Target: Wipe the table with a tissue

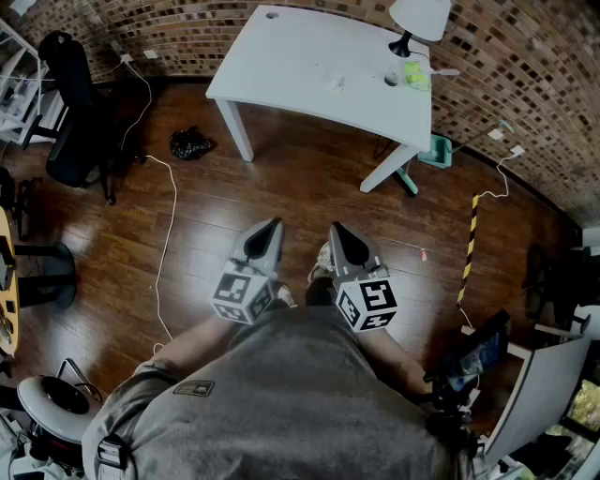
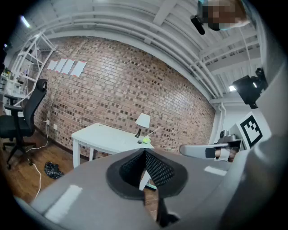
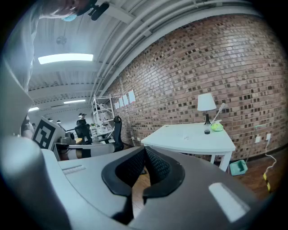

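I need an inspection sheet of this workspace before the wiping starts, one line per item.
Surface: white table, mostly bare.
Job's things: small pale scrap on the table, perhaps the tissue; too small to tell.
Clutter: lamp and green thing at the table's right end.
Grippers: left gripper and right gripper shut, empty, over the floor, short of the table.
Cables: white cable on the floor.
Surroundings: brick wall, office chair, black bag.

Right hand-held gripper (image 3: 145, 152), jaws closed tip to tip with nothing between them, facing a white worktop (image 3: 186, 137) that stands against a brick wall (image 3: 216, 63). At the worktop's far edge are a lamp (image 3: 206, 102) and a small green object (image 3: 217, 127), possibly a cloth. An office chair (image 3: 118, 130) stands at left.
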`<state>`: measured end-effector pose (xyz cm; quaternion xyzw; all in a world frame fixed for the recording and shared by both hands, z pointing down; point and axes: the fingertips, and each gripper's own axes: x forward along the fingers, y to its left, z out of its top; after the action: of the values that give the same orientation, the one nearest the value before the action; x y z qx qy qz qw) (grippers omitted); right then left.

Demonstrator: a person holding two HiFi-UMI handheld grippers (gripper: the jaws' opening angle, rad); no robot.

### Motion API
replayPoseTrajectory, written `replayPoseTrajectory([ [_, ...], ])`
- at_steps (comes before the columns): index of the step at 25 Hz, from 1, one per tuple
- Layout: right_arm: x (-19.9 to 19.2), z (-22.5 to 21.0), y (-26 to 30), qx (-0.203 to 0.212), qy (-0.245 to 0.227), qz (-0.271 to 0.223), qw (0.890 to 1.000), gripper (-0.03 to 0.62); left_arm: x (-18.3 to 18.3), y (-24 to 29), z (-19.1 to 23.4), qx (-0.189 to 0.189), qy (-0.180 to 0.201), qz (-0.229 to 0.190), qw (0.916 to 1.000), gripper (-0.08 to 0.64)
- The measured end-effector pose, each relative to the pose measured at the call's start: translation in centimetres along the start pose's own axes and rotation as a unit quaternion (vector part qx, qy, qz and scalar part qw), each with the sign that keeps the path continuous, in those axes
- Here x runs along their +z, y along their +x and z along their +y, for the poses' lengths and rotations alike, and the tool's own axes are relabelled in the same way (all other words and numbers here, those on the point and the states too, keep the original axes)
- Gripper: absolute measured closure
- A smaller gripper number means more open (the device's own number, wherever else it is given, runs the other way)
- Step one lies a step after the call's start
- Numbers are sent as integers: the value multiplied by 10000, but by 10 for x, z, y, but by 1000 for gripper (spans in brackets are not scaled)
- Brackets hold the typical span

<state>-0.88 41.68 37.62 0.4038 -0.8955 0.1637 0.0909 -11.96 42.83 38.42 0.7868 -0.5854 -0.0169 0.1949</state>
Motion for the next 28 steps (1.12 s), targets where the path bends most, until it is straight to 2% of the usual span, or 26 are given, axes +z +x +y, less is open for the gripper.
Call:
replayPoseTrajectory([
  [9,34,-82,60,47,94,-32,9999,580,20,105,12,59,168,87,9998,558],
  [18,81,-186,123,174,133,-60,9997,580,56,226,16,380,222,143,9989,558],
  [22,89,-208,142,211,185,-31,9996,580,59,250,23,501,197,174,9984,558],
  [28,93,-231,189,115,227,92,9996,580,65,293,53,459,108,276,9985,558],
])
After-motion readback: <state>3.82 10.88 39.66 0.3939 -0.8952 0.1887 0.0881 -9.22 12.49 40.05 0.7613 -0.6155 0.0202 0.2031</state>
